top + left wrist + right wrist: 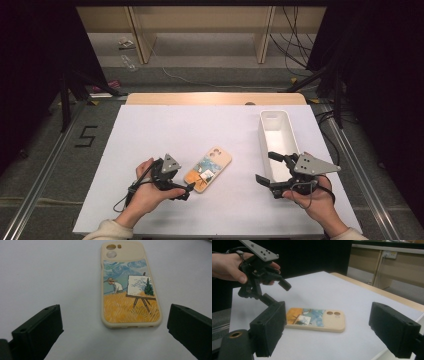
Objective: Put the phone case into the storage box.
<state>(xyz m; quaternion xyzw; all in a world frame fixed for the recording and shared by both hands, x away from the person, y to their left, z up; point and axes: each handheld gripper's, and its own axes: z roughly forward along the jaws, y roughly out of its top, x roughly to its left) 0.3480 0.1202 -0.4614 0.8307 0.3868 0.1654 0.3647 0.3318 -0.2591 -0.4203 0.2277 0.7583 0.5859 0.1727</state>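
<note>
My left claw (186, 190) is wide open, holding nothing, low over the tabletop (150, 130). The phone case (128, 285) lies flat, face down, dead ahead at 12 o'clock in the left gripper view, its near short end just beyond the jaw tips, not yet between them. Long axis runs straight away from me, camera cutouts at the far end. My right claw (267, 172) is also open and empty, over by the white bin (291, 131), well apart from the case, which sits at its 9 o'clock in the high view. Left is clearly nearer. My guess: left pushes forward and straddles the case across its width.
</note>
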